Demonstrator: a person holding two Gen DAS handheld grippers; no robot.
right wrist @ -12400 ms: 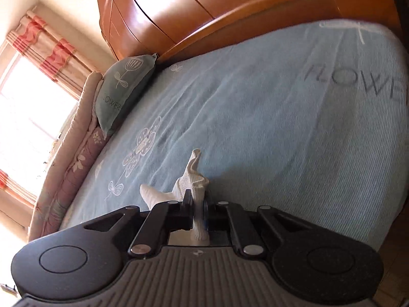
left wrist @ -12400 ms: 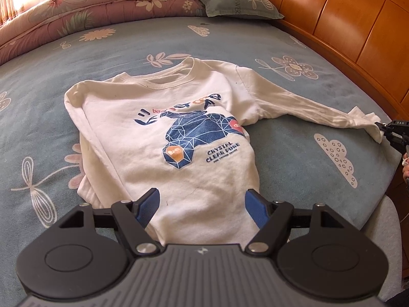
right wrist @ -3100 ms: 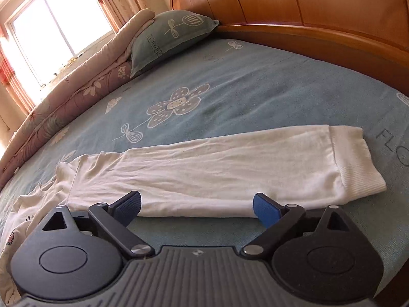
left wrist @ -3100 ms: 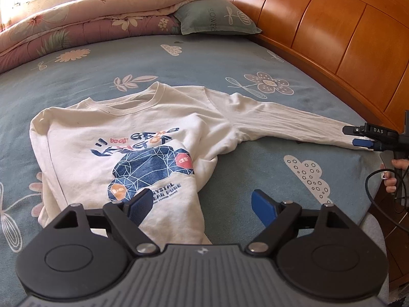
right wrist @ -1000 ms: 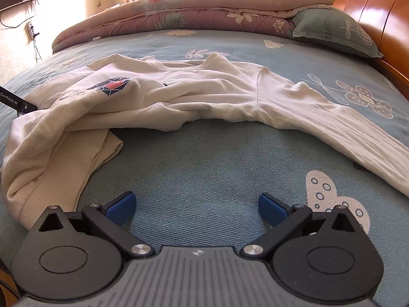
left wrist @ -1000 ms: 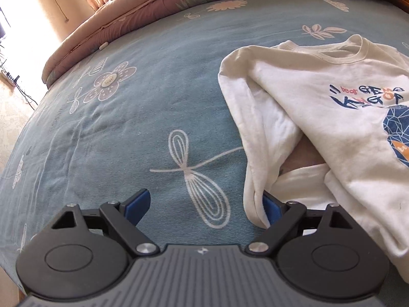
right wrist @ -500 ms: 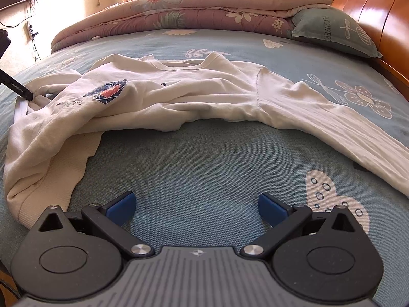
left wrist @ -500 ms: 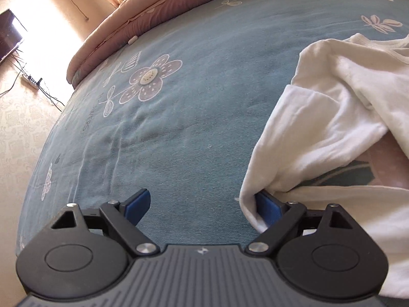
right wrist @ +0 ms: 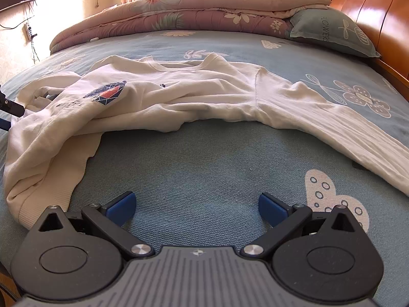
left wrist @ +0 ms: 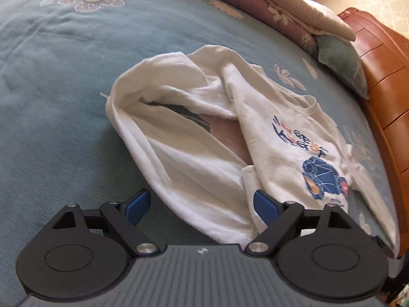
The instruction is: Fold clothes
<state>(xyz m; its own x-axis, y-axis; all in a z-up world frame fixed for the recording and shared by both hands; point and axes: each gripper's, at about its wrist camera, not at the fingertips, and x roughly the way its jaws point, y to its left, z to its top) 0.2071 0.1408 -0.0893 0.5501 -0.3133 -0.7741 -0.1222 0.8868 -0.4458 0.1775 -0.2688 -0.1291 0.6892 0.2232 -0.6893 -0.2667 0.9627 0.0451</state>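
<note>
A cream long-sleeved sweatshirt (left wrist: 281, 138) with a blue geometric print lies crumpled on the blue bedspread (left wrist: 51, 76). Its near sleeve (left wrist: 194, 179) is bunched and folded under the body. My left gripper (left wrist: 202, 206) is open just above that sleeve, and the cloth runs between its blue pads without being pinched. In the right wrist view the sweatshirt (right wrist: 179, 92) stretches across the bed, its other sleeve (right wrist: 358, 138) running out to the right. My right gripper (right wrist: 195, 208) is open over bare bedspread (right wrist: 204, 166), a short way in front of the shirt's hem.
A folded pink floral quilt (right wrist: 191, 7) and a grey-green pillow (right wrist: 329, 30) lie at the far end. The wooden headboard (right wrist: 378, 7) runs along the right side. The bed's near edge is just below both grippers. A dark finger of the left gripper (right wrist: 11, 107) shows at the left edge.
The left gripper has rolled and swung round toward the shirt, so the bunched sleeve now lies between its pads instead of beside the right one. The right gripper has not moved.
</note>
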